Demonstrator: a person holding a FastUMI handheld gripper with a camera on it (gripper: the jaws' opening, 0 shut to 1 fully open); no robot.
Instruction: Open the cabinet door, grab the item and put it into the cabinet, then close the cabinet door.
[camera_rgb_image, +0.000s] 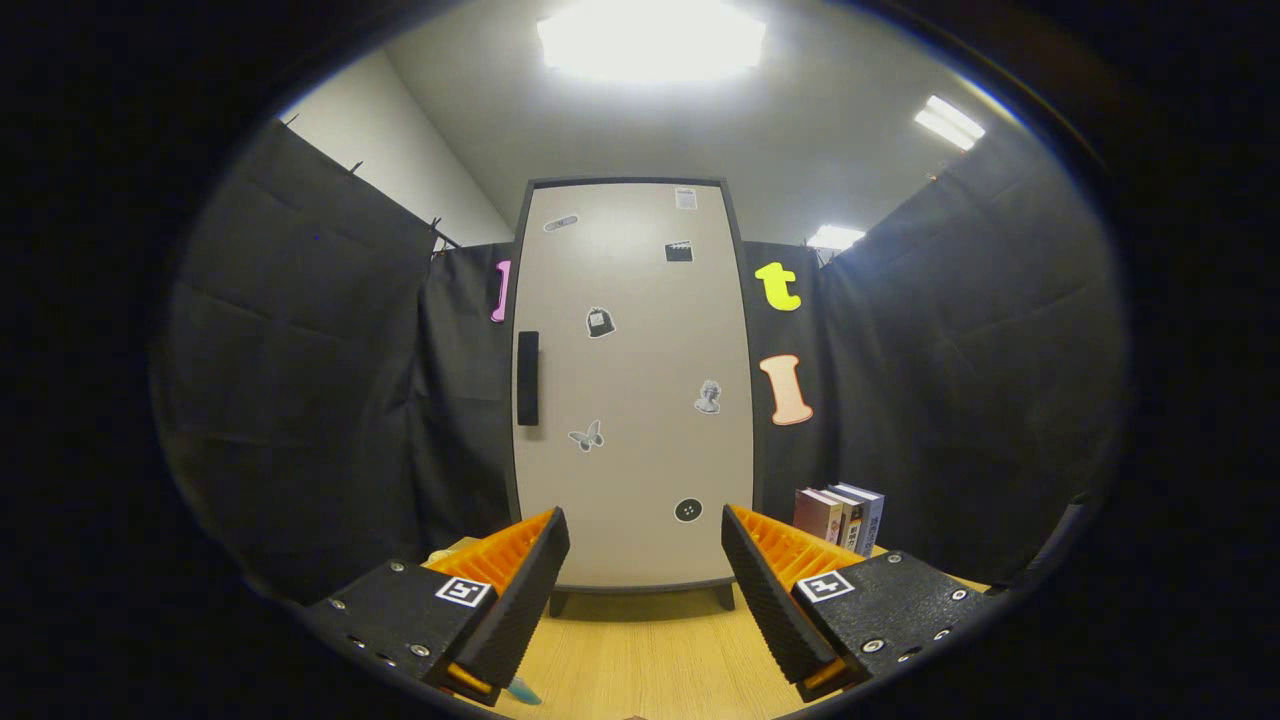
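A tall beige cabinet (634, 390) stands straight ahead on the wooden table (650, 650), its door shut. A black vertical handle (527, 378) sits on the door's left side, and small stickers dot the door. My gripper (645, 540) is open, with the two orange-and-black fingers spread wide and nothing between them. The cabinet's lower part shows beyond the gap. A small teal-tipped thing (522, 690) peeks out under the left finger; I cannot tell what it is.
Three upright books (840, 515) stand on the table to the right of the cabinet, just beyond the right finger. Black cloth walls close in the booth on both sides and behind the cabinet.
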